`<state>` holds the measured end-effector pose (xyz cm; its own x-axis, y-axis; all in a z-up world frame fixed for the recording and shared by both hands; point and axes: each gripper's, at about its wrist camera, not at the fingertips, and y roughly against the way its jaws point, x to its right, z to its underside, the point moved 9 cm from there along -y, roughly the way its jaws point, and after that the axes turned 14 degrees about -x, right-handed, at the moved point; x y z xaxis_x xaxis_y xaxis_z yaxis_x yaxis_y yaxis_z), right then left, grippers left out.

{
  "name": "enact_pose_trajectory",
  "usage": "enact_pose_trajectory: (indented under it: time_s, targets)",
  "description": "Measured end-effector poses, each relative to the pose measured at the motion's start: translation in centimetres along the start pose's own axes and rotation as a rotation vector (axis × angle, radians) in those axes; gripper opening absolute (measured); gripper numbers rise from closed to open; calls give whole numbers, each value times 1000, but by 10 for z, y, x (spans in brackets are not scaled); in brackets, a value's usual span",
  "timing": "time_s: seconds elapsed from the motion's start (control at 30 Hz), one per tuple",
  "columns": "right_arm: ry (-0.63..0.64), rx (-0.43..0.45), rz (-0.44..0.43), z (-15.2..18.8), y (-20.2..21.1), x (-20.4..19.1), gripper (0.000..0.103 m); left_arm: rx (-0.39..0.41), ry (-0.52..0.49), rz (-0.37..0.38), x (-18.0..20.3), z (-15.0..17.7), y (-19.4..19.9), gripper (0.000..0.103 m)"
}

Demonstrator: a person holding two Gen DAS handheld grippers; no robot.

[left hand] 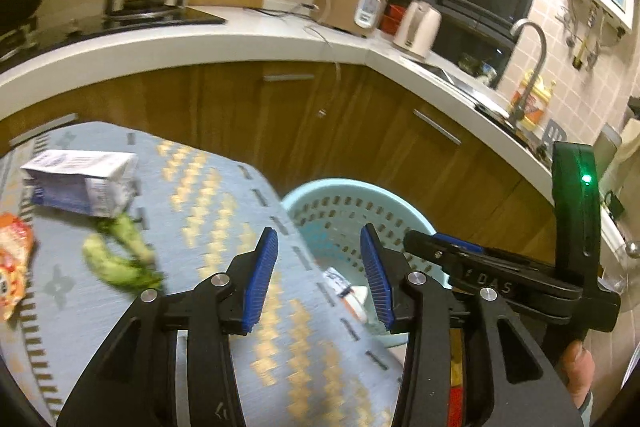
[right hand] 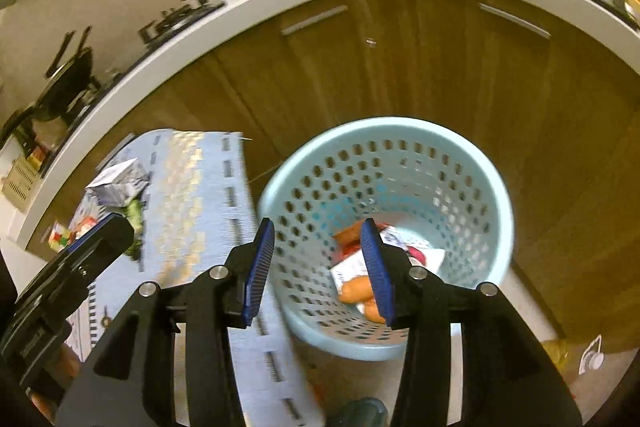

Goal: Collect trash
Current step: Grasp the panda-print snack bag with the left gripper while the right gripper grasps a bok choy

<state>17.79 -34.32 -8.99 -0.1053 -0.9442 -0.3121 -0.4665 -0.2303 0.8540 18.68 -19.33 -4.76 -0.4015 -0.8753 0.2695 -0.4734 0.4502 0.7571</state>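
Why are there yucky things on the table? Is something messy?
Yes. A tipped-over carton, limp green vegetable scraps and an orange snack wrapper lie scattered on the blue tablecloth. That's trash, not yet in the light blue basket.

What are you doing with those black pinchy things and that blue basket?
A person is tidying trash off a small table with a hand-held gripper in each hand. Both the left hand-held gripper and the right hand-held gripper are open and empty now. The light blue basket on the floor already holds some wrappers. A carton, green vegetable scraps and an orange packet still lie on the tablecloth.
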Motion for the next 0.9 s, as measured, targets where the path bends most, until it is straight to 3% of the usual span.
enact_pose_trajectory:
  time_s: [0.17,0.57,0.73,0.8,0.9]
  targets:
    - [67,6,-21,2,1,-38,42,48,60,-67,-41,7,33,42]
    - [236,-4,-45,7,-15,-127,42,132,313,-204,-178,39,114,42]
    - [348,-16,-46,7,-33,-172,42,131,412,-240,-227,56,128,42]
    - [398,-22,-47,6,-44,-190,34,117,449,-240,-245,65,128,42]
    - [447,-32,-30,4,-59,-207,33,87,480,-240,-261,74,119,42]
